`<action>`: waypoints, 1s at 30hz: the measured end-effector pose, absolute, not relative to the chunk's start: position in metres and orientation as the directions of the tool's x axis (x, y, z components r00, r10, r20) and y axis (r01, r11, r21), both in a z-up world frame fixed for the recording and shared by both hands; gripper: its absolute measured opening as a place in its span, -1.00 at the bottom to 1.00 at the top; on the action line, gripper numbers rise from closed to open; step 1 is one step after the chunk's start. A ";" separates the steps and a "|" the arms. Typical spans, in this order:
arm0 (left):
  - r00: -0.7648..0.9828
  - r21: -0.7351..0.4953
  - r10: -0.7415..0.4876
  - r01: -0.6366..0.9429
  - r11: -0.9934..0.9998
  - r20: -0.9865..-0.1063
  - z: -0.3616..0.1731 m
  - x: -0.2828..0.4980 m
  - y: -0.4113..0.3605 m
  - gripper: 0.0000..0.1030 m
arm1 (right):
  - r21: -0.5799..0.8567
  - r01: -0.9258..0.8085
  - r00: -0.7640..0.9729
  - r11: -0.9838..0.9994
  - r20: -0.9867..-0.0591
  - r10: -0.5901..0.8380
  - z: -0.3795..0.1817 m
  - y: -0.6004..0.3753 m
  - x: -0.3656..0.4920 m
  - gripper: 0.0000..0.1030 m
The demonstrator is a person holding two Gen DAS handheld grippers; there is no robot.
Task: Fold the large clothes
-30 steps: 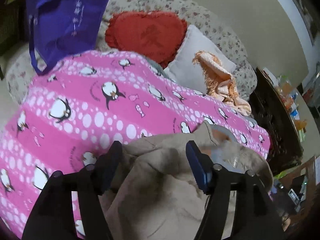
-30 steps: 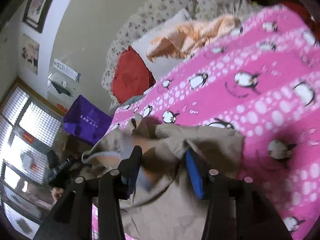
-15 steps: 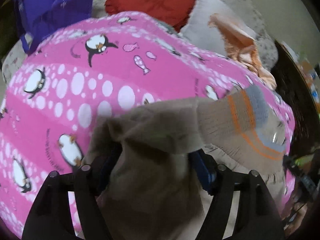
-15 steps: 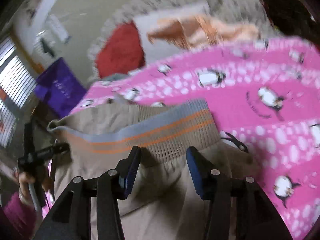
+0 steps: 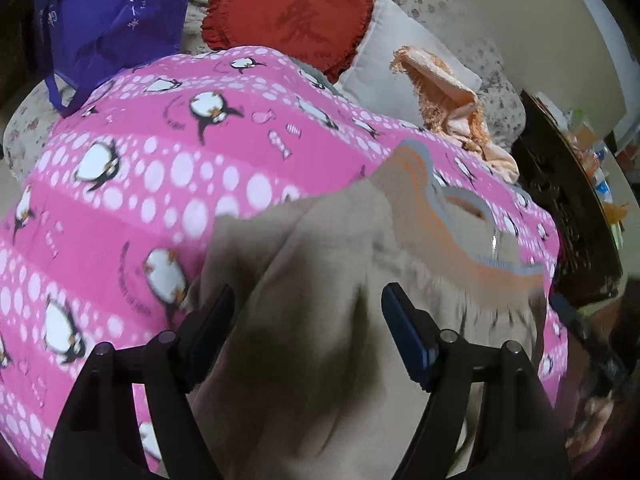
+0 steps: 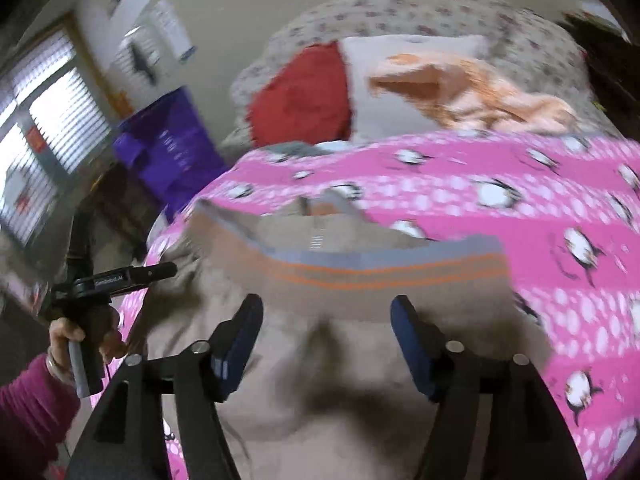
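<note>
A beige garment point(image 5: 320, 288) with a ribbed hem striped grey and orange point(image 5: 424, 216) lies spread on a pink penguin blanket point(image 5: 160, 168). My left gripper point(image 5: 308, 320) hovers over its body with the jaws wide apart; the cloth lies below the blue pads point(image 5: 404, 336) and is not pinched. In the right wrist view the same garment point(image 6: 328, 368) fills the lower middle, with the striped hem point(image 6: 380, 268) stretched across just ahead. My right gripper point(image 6: 326, 314) is over it and its jaws are opening; cloth lies beneath, with none gripped between the pads.
A red heart cushion point(image 5: 292, 28), a pale pillow point(image 5: 404, 64) and a fluffy orange cloth point(image 5: 452, 112) lie beyond the blanket. A purple bag point(image 5: 108, 12) hangs far left and dark wooden furniture point(image 5: 560, 200) stands right. A hand in a magenta sleeve point(image 6: 28, 412) holds the other gripper.
Cloth that was bunched up between the left fingers now lies flatter below them. The right jaws have widened and that view has rolled. The striped hem has settled onto the blanket.
</note>
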State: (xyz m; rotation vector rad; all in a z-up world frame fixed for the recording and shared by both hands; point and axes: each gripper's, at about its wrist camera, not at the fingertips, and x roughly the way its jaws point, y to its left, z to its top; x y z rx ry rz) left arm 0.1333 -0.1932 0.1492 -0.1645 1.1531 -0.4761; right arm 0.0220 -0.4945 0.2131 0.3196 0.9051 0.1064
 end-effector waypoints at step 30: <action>0.190 -0.383 -0.468 0.359 0.851 -0.863 0.111 0.081 -0.151 0.58 | 0.152 0.009 0.514 0.988 -0.849 0.125 0.177 -0.451 0.097 0.21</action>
